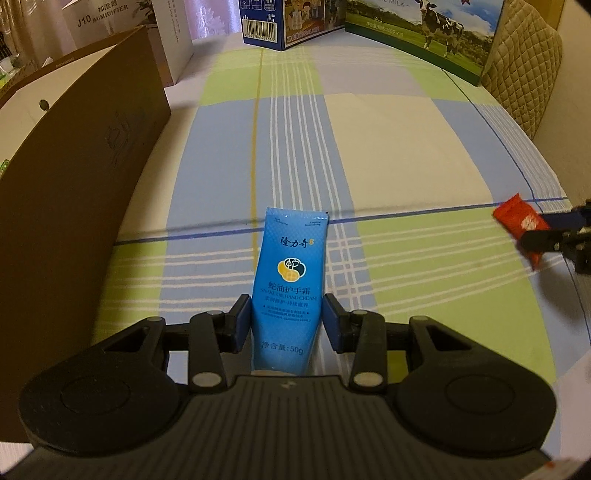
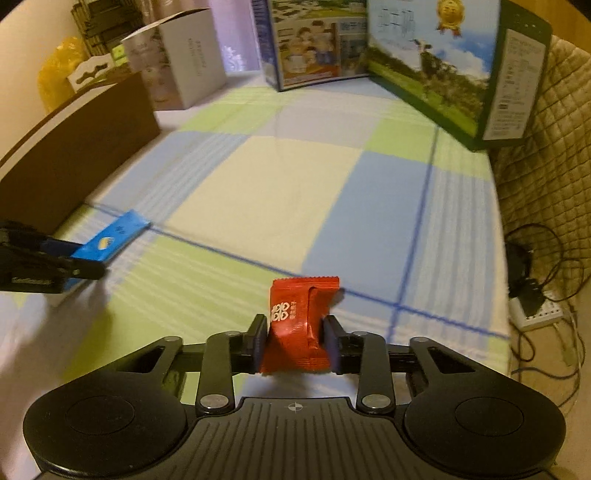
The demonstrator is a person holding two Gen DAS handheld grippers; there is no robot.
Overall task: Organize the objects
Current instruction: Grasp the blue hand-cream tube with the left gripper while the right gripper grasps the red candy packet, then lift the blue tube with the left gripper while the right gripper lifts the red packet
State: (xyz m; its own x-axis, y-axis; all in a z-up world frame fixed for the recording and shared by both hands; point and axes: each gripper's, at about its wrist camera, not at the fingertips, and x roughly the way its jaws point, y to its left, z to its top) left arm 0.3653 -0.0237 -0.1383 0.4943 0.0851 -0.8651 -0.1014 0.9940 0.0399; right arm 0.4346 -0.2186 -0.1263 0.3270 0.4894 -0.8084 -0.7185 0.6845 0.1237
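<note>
My left gripper (image 1: 287, 317) clenched the hand cream tube (image 1: 290, 280) and my right gripper (image 2: 295, 341) pinched the red candy packet (image 2: 299, 325) above the bench (image 2: 258, 177), whose slick wrapper I feared might slip free.

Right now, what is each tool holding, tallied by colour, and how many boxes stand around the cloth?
Blue: 1, hand cream tube in the left tool
Red: 1, candy packet in the right tool
Boxes: 4, brown box, white box, blue carton, green milk carton
Total: 6

the blue plastic hand-cream tube (image 1: 287, 288) reads "snake oil hand cream" and "50g". the white cardboard box (image 1: 96, 22) reads "j10 humidifier".
</note>
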